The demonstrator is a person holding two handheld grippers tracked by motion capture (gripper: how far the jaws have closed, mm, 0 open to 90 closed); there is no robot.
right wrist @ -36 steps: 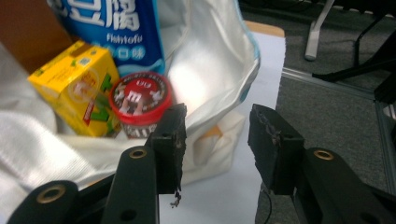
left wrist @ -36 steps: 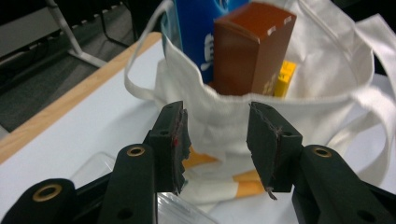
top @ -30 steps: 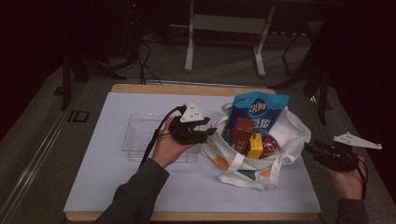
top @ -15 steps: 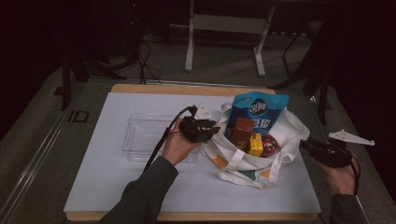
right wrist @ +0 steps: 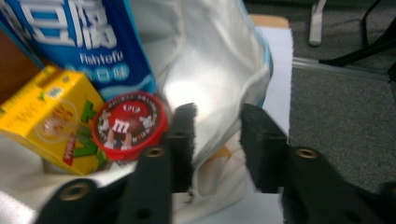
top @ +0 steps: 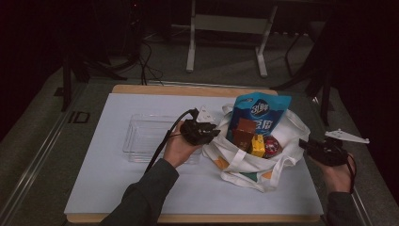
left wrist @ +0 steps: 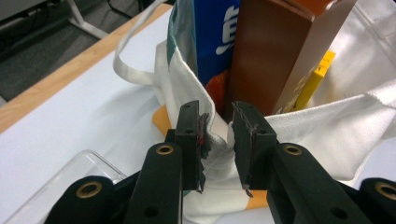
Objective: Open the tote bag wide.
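A white tote bag [top: 291,132] stands open at the table's right. It holds a blue snack pouch [top: 261,110], a brown box [top: 244,132], a yellow carton [top: 258,145] and a red round lid [top: 271,147]. My left gripper [top: 214,132] is at the bag's left rim. Its jaws have just been closing, and in the left gripper view they [left wrist: 218,119] pinch the bunched rim cloth [left wrist: 327,121]. My right gripper [top: 303,142] is at the bag's right rim. Its jaws [right wrist: 217,116] have just been closing and straddle the cloth [right wrist: 219,60], a gap still showing.
A clear plastic tray [top: 146,136] lies left of the bag, under my left forearm. The white mat [top: 103,179] covers the wooden table. A metal stand [top: 226,28] rises behind the table's far edge.
My left hand has moved right and down to the bag's left rim, and its jaws have narrowed onto the cloth. The right hand has stayed at the bag's right side.
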